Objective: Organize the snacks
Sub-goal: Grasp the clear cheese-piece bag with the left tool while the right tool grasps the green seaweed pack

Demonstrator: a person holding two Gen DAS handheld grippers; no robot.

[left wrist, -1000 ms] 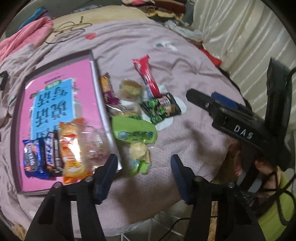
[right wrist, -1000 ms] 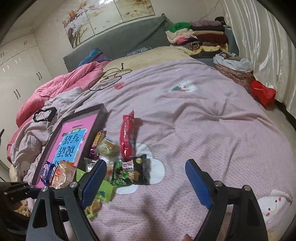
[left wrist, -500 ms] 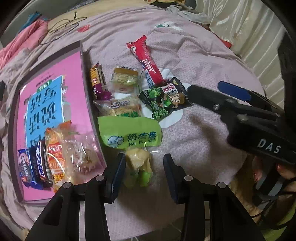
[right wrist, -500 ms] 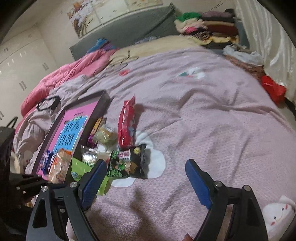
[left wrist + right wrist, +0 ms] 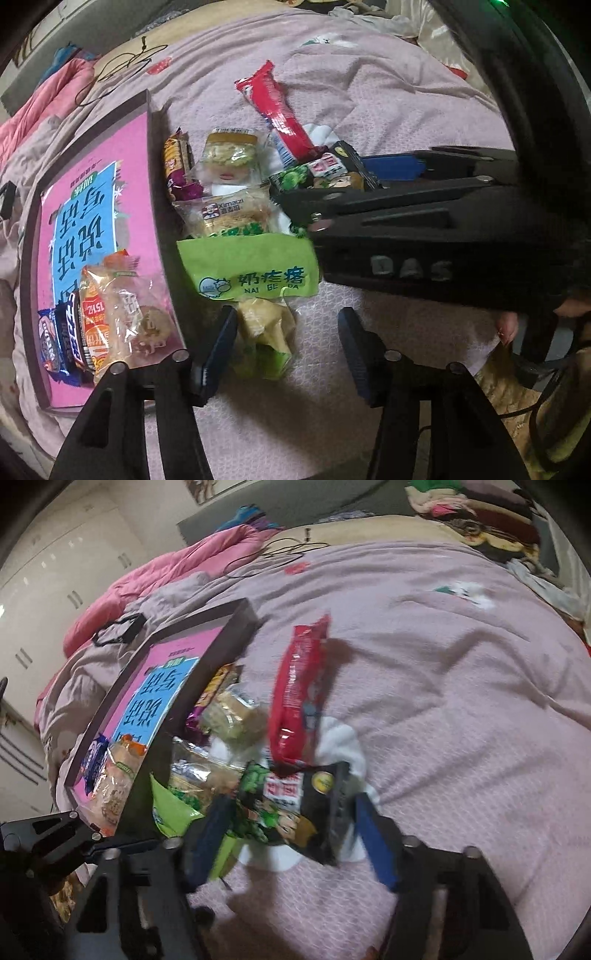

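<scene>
Lower left of the left view, my pink tray [image 5: 92, 184] holds a few bars; most snacks lie outside on the bed. My left claw [image 5: 286, 332] is opening around the yellow-green packet [image 5: 264, 332]; my right claw [image 5: 291, 834] is closing around the green-pea bag [image 5: 288, 808], not yet gripping.

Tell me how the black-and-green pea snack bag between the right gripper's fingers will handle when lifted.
The pea snack bag looks puffy and crinkled, so probably light and floppy. Its glossy film may slip between the closing right gripper pads. It lies partly under the red wrapper, which could shift.
</scene>
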